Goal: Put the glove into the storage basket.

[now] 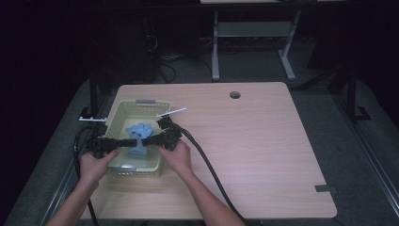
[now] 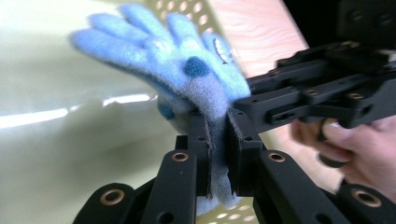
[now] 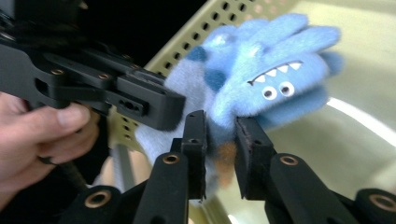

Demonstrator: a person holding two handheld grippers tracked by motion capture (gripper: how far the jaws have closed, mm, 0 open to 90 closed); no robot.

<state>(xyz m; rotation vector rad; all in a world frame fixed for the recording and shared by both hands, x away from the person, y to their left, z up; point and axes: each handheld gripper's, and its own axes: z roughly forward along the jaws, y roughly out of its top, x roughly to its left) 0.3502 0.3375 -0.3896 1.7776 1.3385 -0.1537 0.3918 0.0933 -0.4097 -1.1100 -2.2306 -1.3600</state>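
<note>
Wooden table [image 1: 244, 141]; basket [image 1: 118, 112] holds fleece glove [image 2: 173, 60]: soft, light. Left gripper [image 2: 218, 140] clamped on cuff; right gripper [image 3: 219, 140] jaws apart around cuff, best hold.

No legible text, label, brand, number or sign found in any view. The blue glove [image 3: 261, 79] carries a stitched face of eyes and teeth, with no lettering. The basket [image 1: 117, 113] and the surface [image 1: 263, 141] bear no readable marking.
</note>
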